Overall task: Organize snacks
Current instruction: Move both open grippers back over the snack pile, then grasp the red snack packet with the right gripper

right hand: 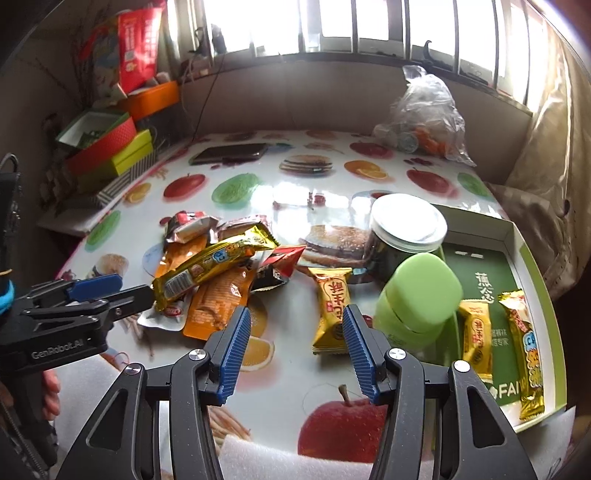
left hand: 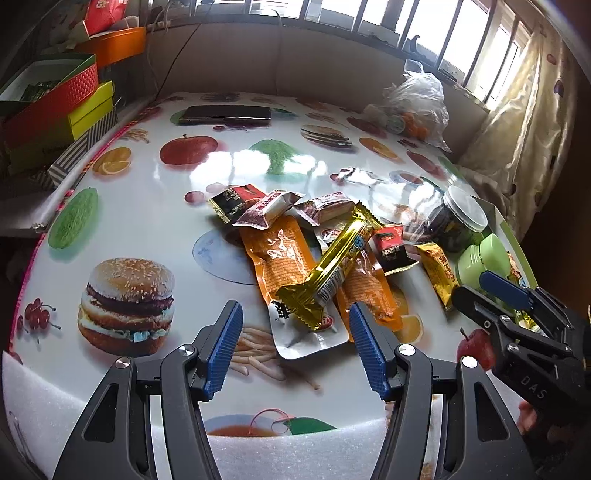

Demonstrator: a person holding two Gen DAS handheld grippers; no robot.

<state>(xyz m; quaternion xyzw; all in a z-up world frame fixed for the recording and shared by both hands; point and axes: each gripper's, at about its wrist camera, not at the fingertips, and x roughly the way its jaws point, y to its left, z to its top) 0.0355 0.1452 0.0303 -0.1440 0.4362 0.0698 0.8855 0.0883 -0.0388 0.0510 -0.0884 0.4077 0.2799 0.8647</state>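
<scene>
Dark phone [left hand: 226, 114] lies flat at far edge of fruit-and-burger-print tablecloth [left hand: 147, 229]. Knotted clear plastic bag [right hand: 424, 118] sits at far right. Stacked red, yellow-green, striped boxes [left hand: 55, 122] crowd left; barred window [right hand: 369, 22] glares behind.

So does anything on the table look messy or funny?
Yes. The snack packets lie in a jumbled heap on the table, the long gold bar slanted across the orange packets. Only a few snacks are in the green box. Nothing looks spilled or torn.
</scene>
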